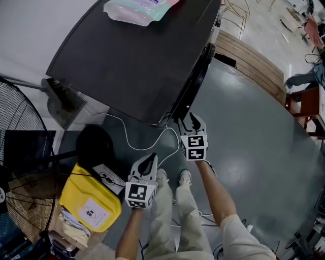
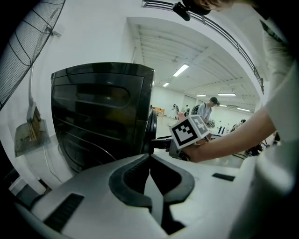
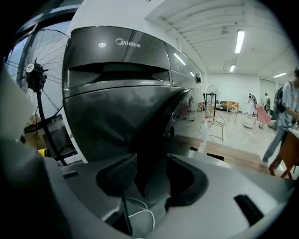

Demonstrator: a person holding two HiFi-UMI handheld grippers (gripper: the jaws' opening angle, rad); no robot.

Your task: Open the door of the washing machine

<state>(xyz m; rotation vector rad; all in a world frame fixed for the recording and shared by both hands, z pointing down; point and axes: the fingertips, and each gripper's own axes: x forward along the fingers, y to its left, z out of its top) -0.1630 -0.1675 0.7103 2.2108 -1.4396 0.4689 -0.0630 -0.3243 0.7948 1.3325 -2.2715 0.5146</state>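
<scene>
Right gripper (image 3: 150, 173) is holding its jaws apart, the washing machine (image 1: 133, 60) door (image 1: 196, 76) edge sitting just ahead between them. Left gripper (image 2: 149, 169) is hanging with jaws closed, empty, the machine ahead.

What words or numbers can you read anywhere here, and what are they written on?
"Midea": near the top of the front of the washing machine, in the right gripper view.
Label on the yellow bag: too small to read.
Print on the pastel pack on top of the machine: too blurred to read.
Marks on the white sheet beside the bag: too small to read.
</scene>
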